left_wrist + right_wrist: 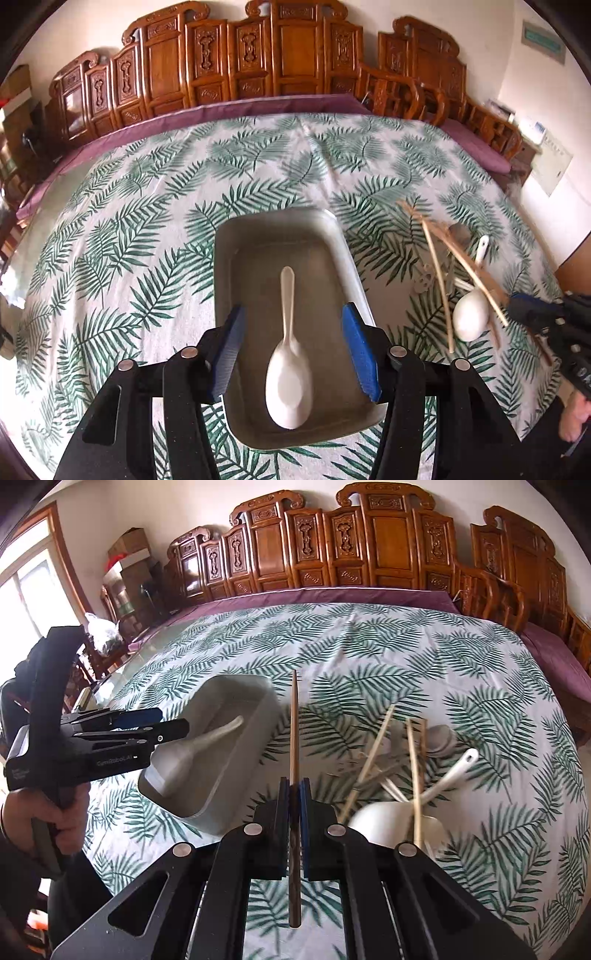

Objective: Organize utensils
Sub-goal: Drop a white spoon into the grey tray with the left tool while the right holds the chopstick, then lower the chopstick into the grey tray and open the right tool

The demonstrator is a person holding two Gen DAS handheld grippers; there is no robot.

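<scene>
A grey rectangular tray (343,251) lies on the leaf-print cloth with a white spoon (288,373) inside it. My left gripper (291,325) is open above the tray, its blue pads either side of the spoon, touching nothing. It shows from the side in the right wrist view (147,720), by the tray (258,716). My right gripper (294,786) is shut on a brown chopstick (294,731) that points away from me. A pile of chopsticks (413,760), white spoons (443,775) and a grey spoon (439,738) lies to the right.
The utensil pile also shows right of the tray in the left wrist view (469,288). The table carries a leaf-print cloth (147,229) over a purple one. Carved wooden chairs (258,62) stand along the far side. A window (26,590) is at the left.
</scene>
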